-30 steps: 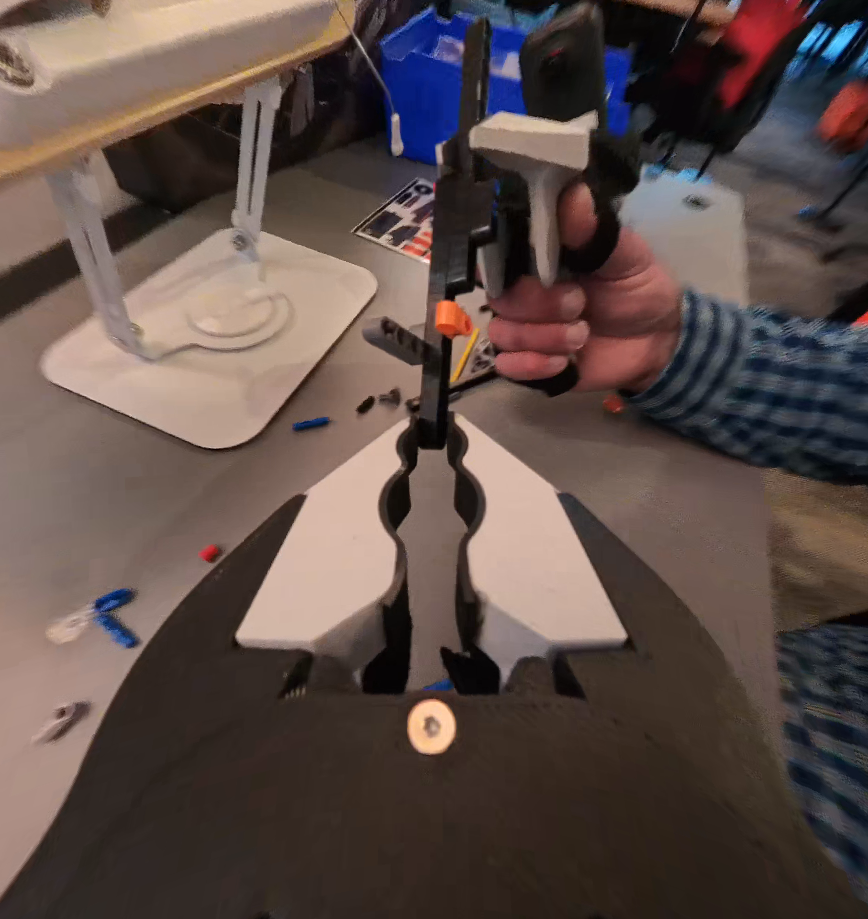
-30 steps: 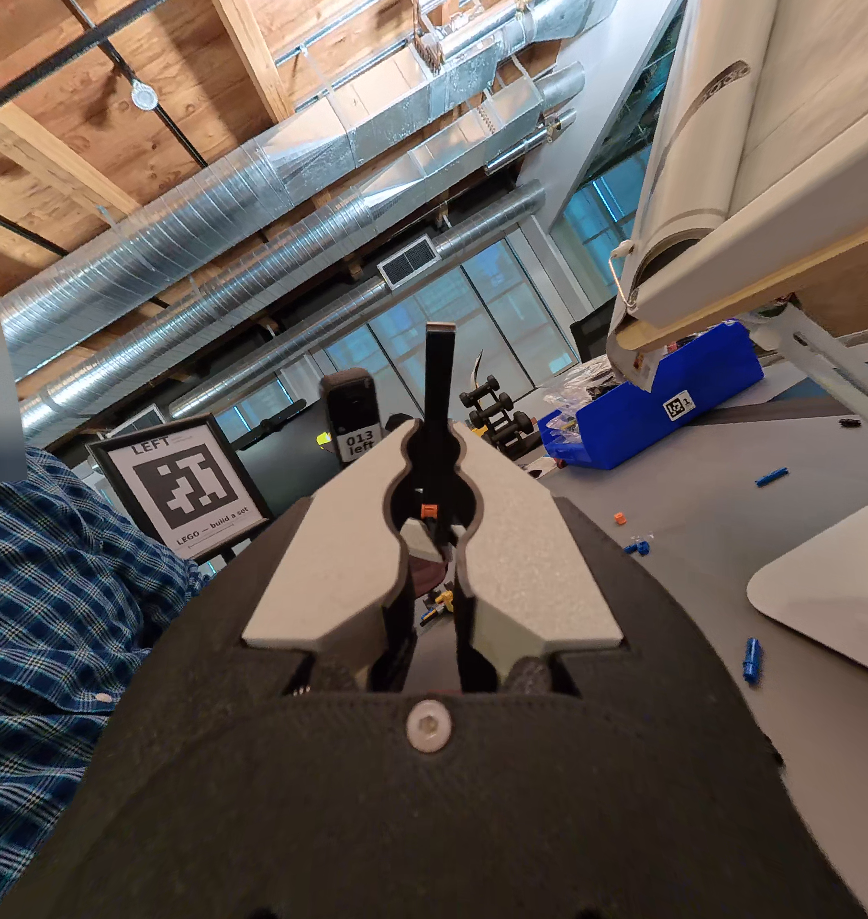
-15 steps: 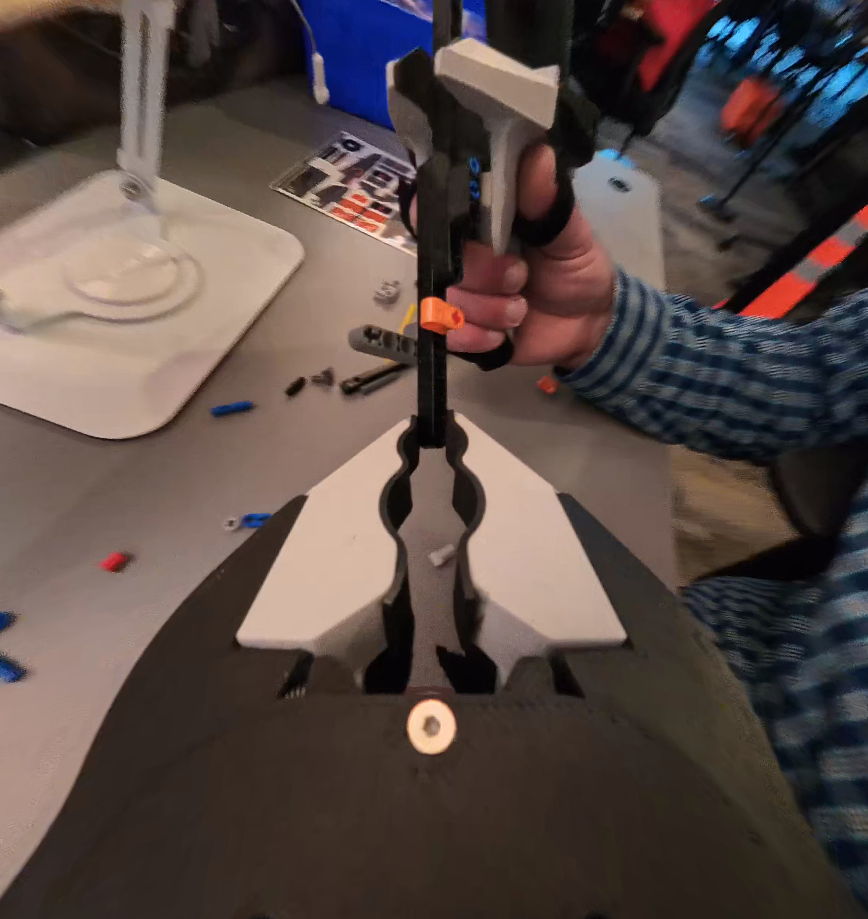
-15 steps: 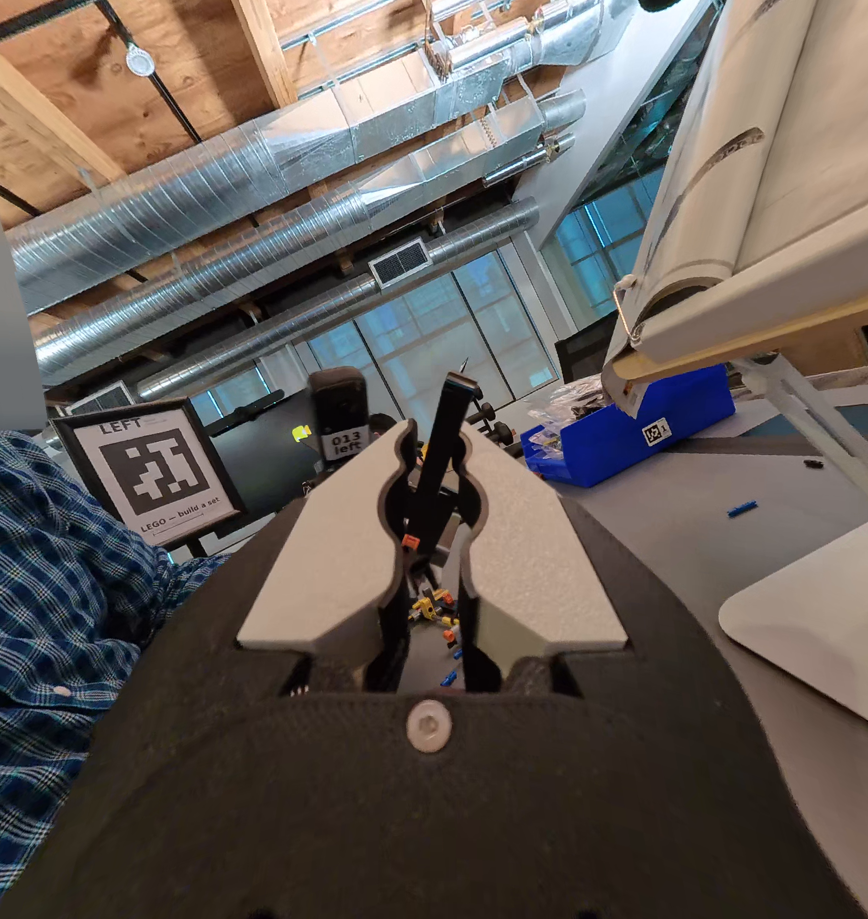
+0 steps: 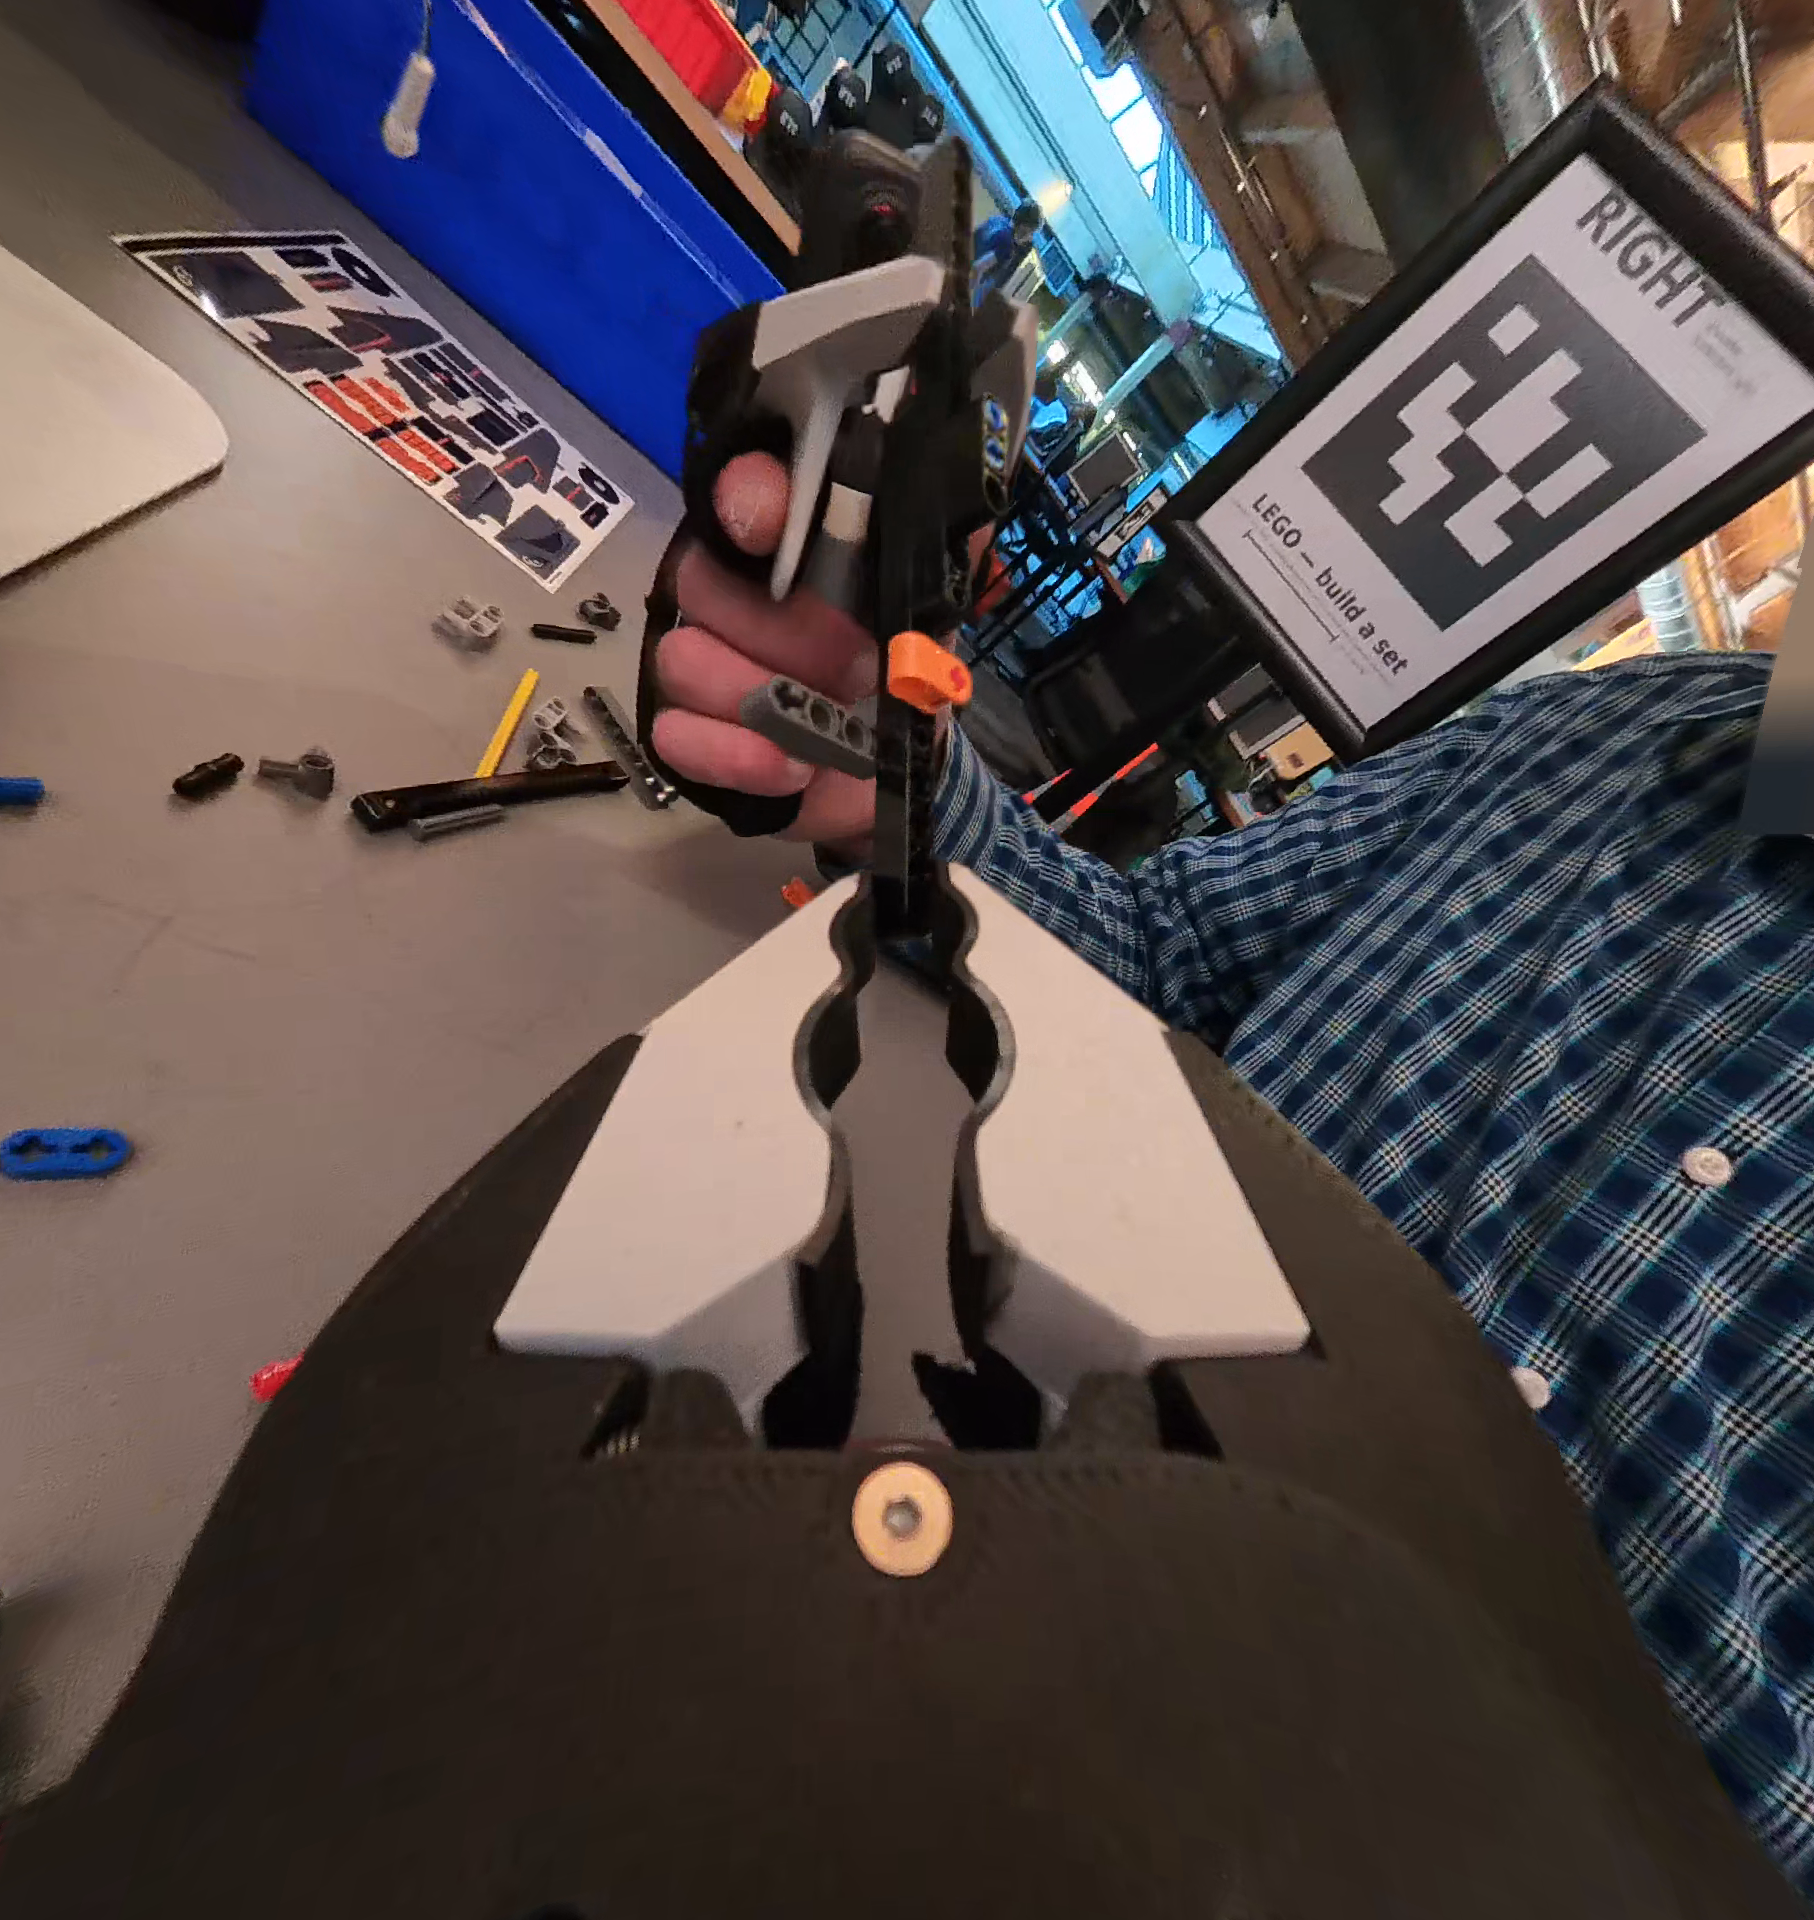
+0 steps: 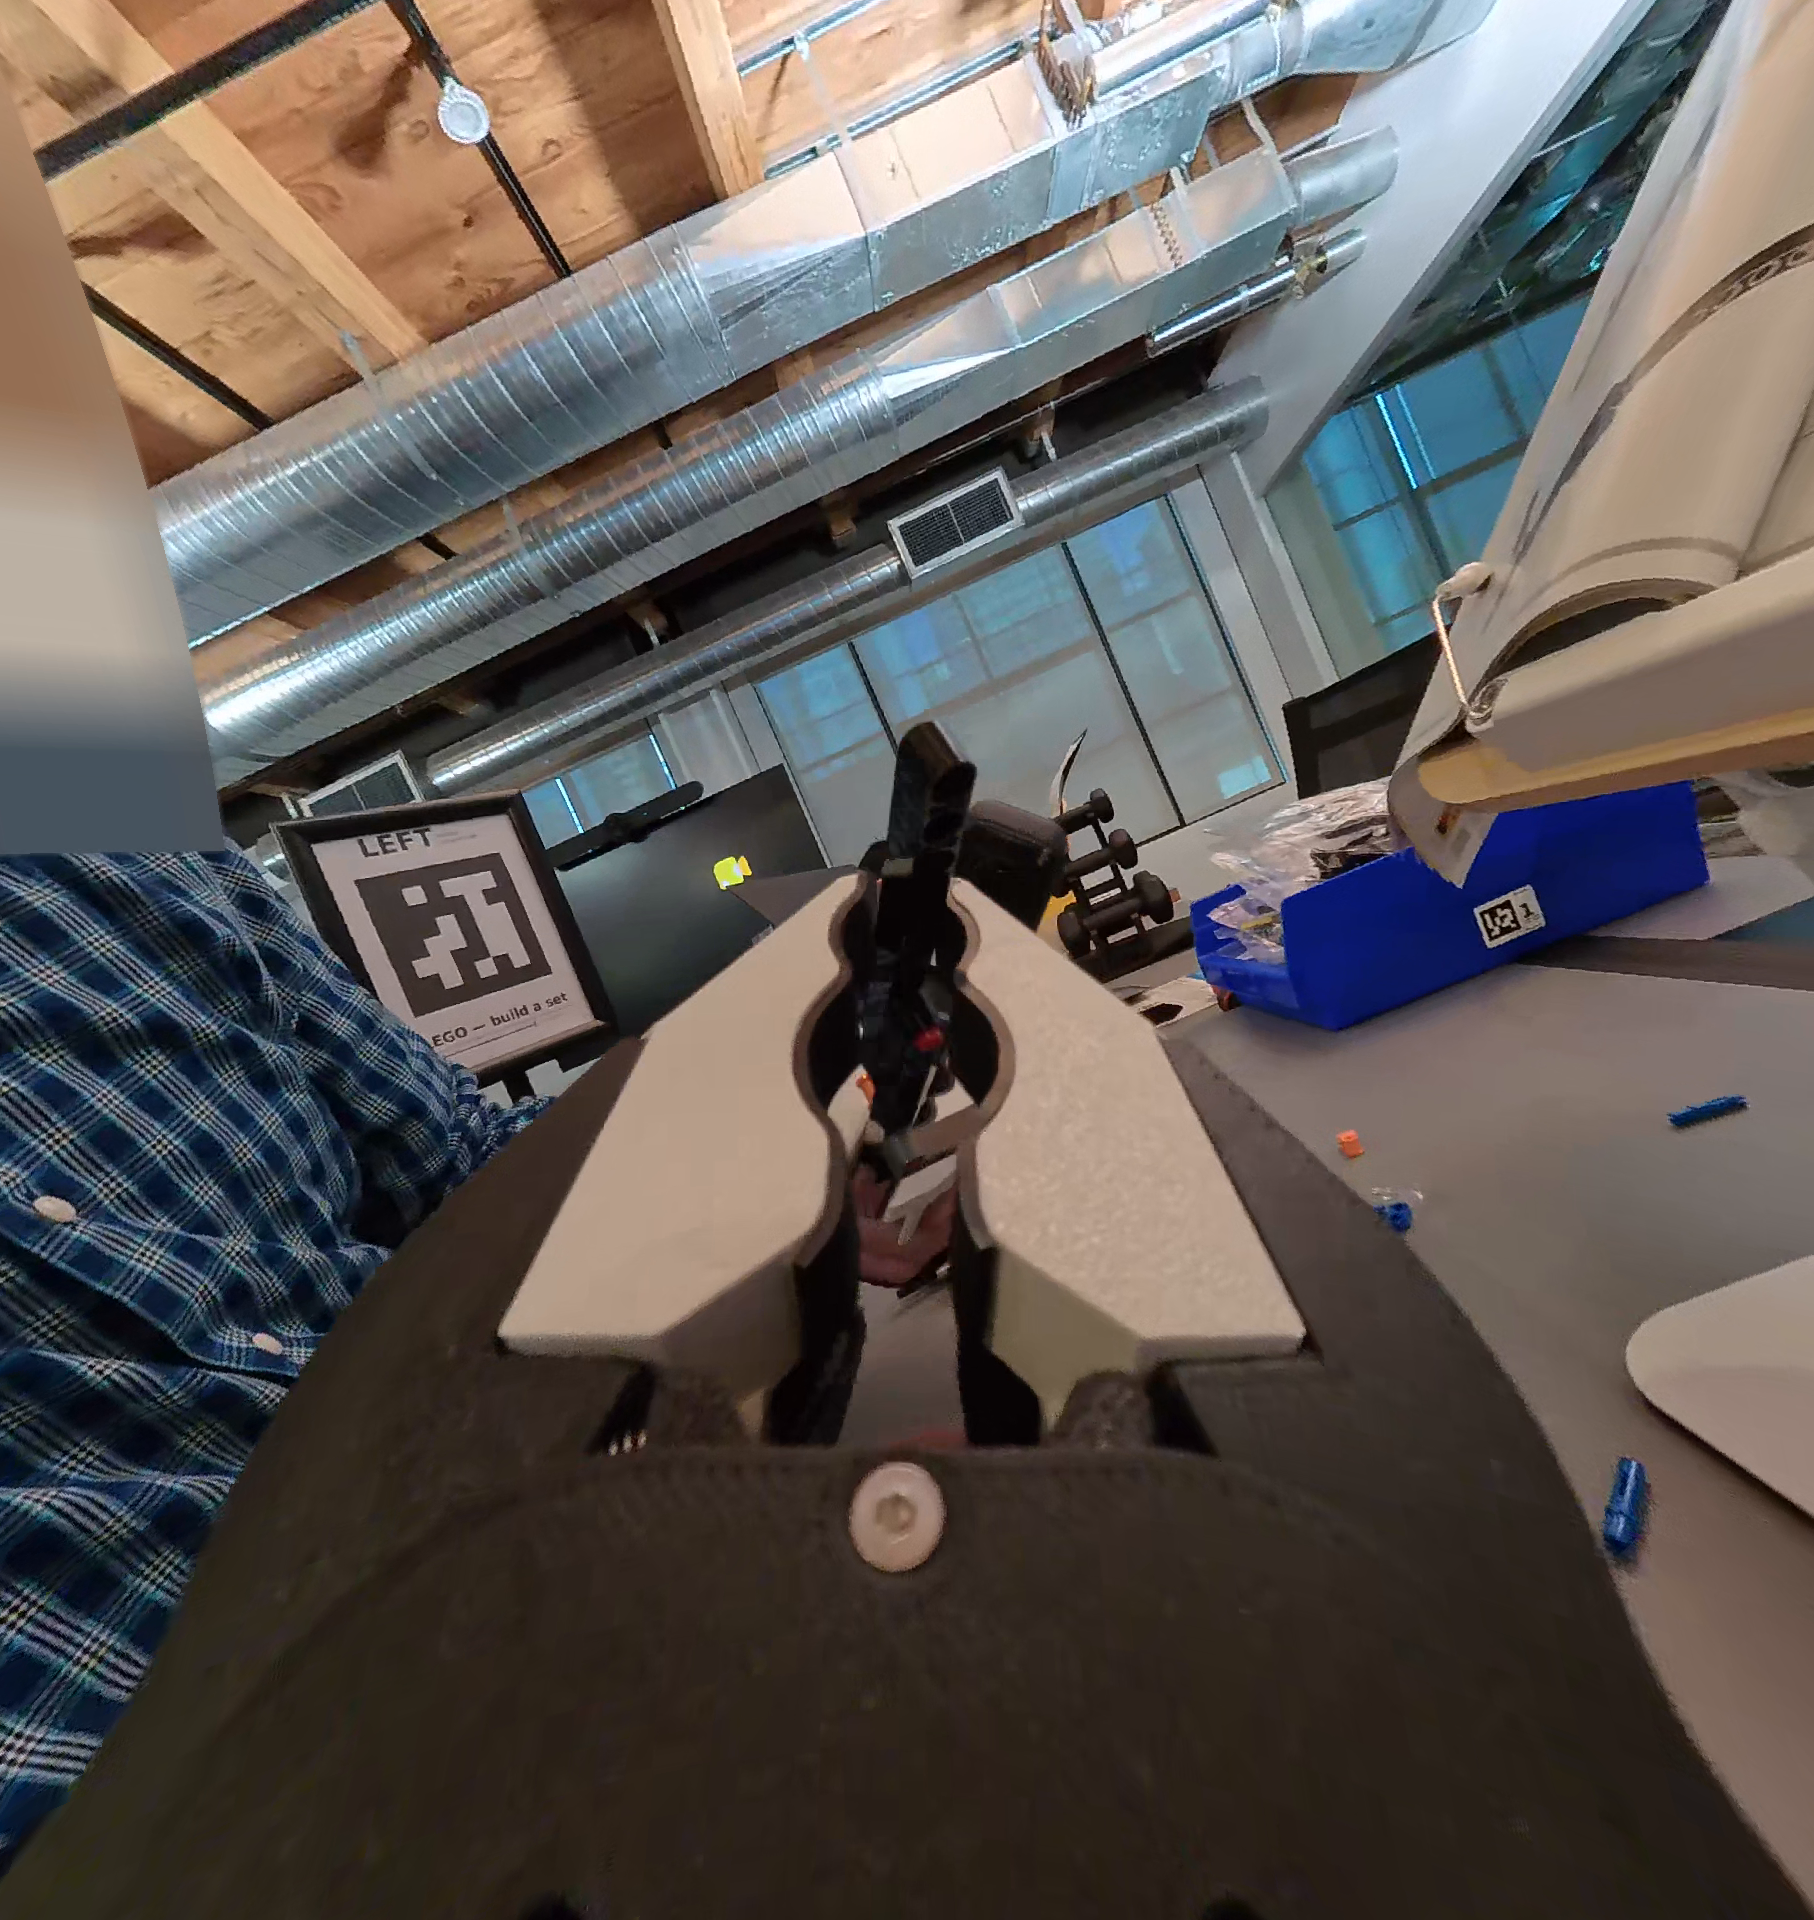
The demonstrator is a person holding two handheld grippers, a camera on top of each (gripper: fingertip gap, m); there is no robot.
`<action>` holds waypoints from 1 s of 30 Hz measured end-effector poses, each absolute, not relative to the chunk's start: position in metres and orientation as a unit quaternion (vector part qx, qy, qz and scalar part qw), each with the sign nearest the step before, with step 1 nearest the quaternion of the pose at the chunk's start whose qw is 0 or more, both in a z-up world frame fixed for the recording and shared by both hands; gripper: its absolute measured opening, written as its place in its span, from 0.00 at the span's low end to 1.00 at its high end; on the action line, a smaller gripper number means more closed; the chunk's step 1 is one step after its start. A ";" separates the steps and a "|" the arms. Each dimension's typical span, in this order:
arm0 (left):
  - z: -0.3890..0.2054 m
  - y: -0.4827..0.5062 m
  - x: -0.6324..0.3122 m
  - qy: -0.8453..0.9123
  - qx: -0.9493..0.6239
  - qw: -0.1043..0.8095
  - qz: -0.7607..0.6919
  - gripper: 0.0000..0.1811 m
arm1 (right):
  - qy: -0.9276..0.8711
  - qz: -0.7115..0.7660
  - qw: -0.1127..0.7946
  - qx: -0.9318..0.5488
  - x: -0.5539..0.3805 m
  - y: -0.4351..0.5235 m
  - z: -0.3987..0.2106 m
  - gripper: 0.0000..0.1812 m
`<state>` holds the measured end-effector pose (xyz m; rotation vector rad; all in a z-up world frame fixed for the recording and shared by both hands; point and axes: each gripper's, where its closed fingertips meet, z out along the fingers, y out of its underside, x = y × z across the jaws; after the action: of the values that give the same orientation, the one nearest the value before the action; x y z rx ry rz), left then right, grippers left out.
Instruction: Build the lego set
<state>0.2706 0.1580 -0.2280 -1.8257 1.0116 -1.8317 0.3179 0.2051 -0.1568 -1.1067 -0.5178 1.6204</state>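
Observation:
A long black lego beam assembly (image 5: 908,623) stands upright between both grippers, above the grey table (image 5: 259,987). It carries an orange connector (image 5: 924,675) and a short grey beam (image 5: 809,719) sticking out to the left. My left gripper (image 5: 903,906) is shut on its lower end. The right gripper (image 5: 934,332), held by a hand (image 5: 737,665), is shut on it higher up. In the right wrist view my right gripper (image 6: 908,906) is shut on the black beam (image 6: 924,800), whose end pokes out past the tips, leaning slightly right.
Loose parts lie on the table: a black beam (image 5: 487,795), a yellow axle (image 5: 508,707), grey connectors (image 5: 467,621), blue pieces (image 5: 63,1155). A sticker sheet (image 5: 383,395), a blue bin (image 5: 487,177), a white stand base (image 6: 1765,1382) and a framed marker sign (image 5: 1505,447) stand around.
Both grippers have turned together with the beam assembly. The left wrist view has swung right toward the person and the framed sign. The beam end leans more in the right view.

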 end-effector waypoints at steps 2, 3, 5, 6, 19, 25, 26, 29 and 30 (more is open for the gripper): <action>-0.228 0.160 0.272 0.357 -0.647 0.192 -0.646 0.04 | -0.216 0.676 0.532 -0.463 0.319 0.205 -0.157 0.04; -0.227 0.161 0.273 0.356 -0.649 0.197 -0.643 0.04 | -0.213 0.675 0.534 -0.462 0.320 0.206 -0.156 0.04; -0.227 0.164 0.273 0.363 -0.656 0.214 -0.626 0.04 | -0.209 0.674 0.538 -0.460 0.322 0.207 -0.156 0.04; -0.227 0.165 0.274 0.369 -0.659 0.224 -0.616 0.04 | -0.208 0.671 0.542 -0.461 0.322 0.208 -0.156 0.04; -0.189 0.201 0.265 0.440 -0.671 0.323 -0.502 0.22 | -0.162 0.658 0.576 -0.457 0.344 0.219 -0.150 0.04; -0.127 0.280 0.275 0.511 -0.653 0.447 -0.336 0.19 | -0.159 0.658 0.575 -0.459 0.346 0.221 -0.152 0.04; -0.118 0.293 0.281 0.531 -0.650 0.449 -0.306 0.20 | -0.161 0.655 0.575 -0.462 0.345 0.221 -0.153 0.04; -0.089 0.328 0.301 0.578 -0.629 0.468 -0.227 0.21 | -0.166 0.651 0.574 -0.469 0.342 0.222 -0.156 0.04; -0.081 0.335 0.308 0.588 -0.623 0.469 -0.215 0.22 | -0.166 0.650 0.573 -0.471 0.341 0.222 -0.157 0.04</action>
<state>0.3075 0.3352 -0.0811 -1.5280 1.4405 -0.5273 0.3408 0.2222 -0.1572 -1.1040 -0.3902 1.5238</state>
